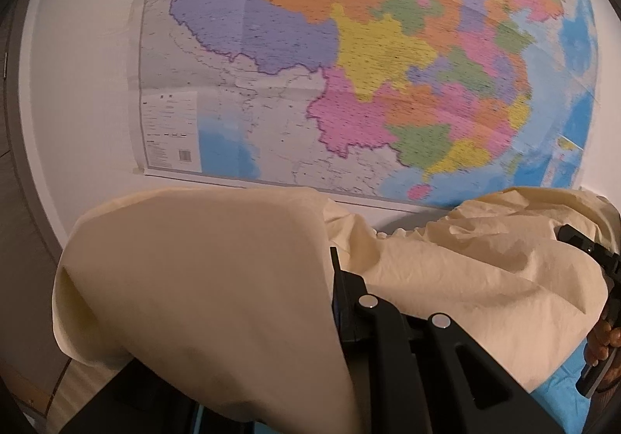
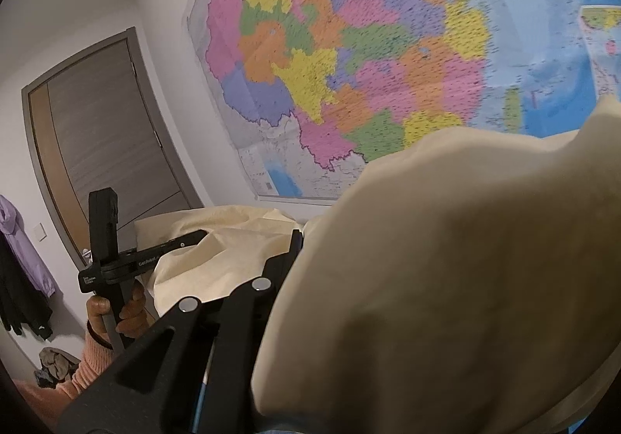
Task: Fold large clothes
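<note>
You are seeing "GenRobot" printed in white on the left gripper (image 2: 196, 236), while the wall map's (image 2: 349, 65) lettering stays blurred.

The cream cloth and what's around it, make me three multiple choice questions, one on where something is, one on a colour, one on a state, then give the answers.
1. Where is the map?
A. On the wall behind the cloth
B. Flat on the floor
C. Rolled up on a chair

2. What colour is the garment hanging left of the door in the right wrist view?
A. Red
B. Purple
C. Green

3. How is the cream cloth held?
A. Lying flat, untouched
B. Gripped by one gripper only
C. Lifted, clamped in both grippers

Answers: 1 A, it hangs above the cloth. 2 B, the purple garment hangs there. 3 C, the left gripper and right gripper each pinch fabric.
</note>
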`<action>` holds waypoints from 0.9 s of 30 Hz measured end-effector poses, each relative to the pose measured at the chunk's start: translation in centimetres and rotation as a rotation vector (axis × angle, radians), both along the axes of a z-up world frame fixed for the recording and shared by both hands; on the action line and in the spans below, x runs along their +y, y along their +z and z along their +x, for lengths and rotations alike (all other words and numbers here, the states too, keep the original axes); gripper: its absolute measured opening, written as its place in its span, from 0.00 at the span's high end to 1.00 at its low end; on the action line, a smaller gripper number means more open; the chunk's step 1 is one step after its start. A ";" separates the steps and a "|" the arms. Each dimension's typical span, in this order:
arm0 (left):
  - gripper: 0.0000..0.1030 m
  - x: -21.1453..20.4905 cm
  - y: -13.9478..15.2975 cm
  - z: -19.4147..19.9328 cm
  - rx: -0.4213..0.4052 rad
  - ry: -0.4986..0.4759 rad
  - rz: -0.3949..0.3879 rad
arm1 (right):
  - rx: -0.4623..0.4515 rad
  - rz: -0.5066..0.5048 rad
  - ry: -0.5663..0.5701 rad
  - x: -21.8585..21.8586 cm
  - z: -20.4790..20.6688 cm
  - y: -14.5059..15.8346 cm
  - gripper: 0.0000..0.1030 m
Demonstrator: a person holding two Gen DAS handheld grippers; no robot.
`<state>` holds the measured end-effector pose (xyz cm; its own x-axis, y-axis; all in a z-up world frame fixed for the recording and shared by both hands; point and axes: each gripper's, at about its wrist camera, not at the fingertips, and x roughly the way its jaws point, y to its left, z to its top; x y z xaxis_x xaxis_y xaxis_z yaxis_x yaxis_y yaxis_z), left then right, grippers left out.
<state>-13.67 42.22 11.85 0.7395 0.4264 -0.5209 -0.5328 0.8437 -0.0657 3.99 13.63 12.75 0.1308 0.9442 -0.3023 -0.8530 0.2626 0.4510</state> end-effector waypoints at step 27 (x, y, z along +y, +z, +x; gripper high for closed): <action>0.89 8.0 -0.7 1.6 0.036 0.122 0.003 | -0.008 -0.063 0.040 8.0 0.2 -2.2 0.88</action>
<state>-12.05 50.19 11.19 0.6629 0.5132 -0.5452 -0.6331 0.7729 -0.0423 4.18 21.64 10.56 0.0960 0.9280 -0.3600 -0.8670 0.2557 0.4278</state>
